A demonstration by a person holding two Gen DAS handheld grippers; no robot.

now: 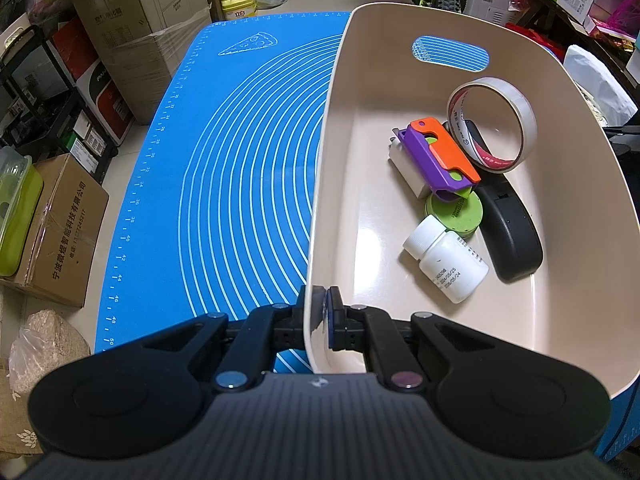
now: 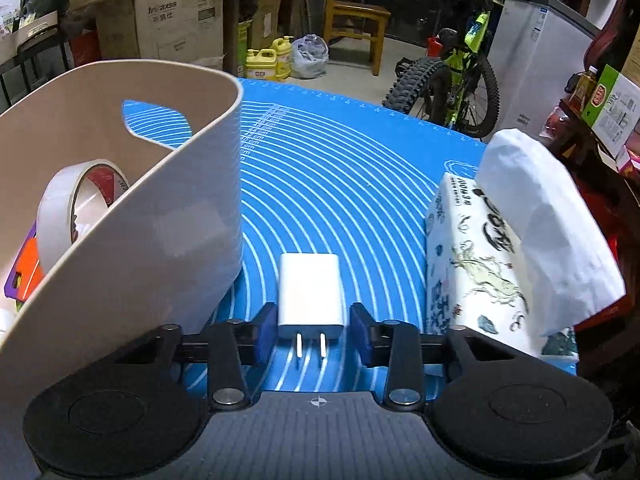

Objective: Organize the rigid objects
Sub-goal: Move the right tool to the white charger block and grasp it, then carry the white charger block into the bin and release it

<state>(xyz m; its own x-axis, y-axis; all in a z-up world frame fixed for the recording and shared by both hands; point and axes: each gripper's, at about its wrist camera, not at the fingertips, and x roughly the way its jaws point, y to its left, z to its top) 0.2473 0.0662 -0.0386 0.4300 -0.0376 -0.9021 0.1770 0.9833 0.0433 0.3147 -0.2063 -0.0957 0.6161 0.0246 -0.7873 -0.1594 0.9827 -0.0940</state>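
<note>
A beige plastic bin [image 1: 320,184] stands on a blue mat [image 1: 240,160]. My left gripper [image 1: 322,312] is shut on the bin's near left wall. Inside lie a tape roll [image 1: 494,120], an orange-and-purple utility knife [image 1: 436,156], a green round tin [image 1: 456,216], a white pill bottle [image 1: 448,262] and a black case [image 1: 514,232]. In the right wrist view the bin [image 2: 160,220] is at left. A white charger plug [image 2: 310,294] lies on the mat [image 2: 340,184], prongs toward me. My right gripper [image 2: 313,334] is open, its fingers on either side of the plug, apart from it.
A tissue pack [image 2: 480,264] with a white sheet sticking out of its top lies on the mat right of the plug. Cardboard boxes [image 1: 132,28], yellow bottles [image 2: 268,62], a chair and a bicycle [image 2: 452,76] stand on the floor around the table.
</note>
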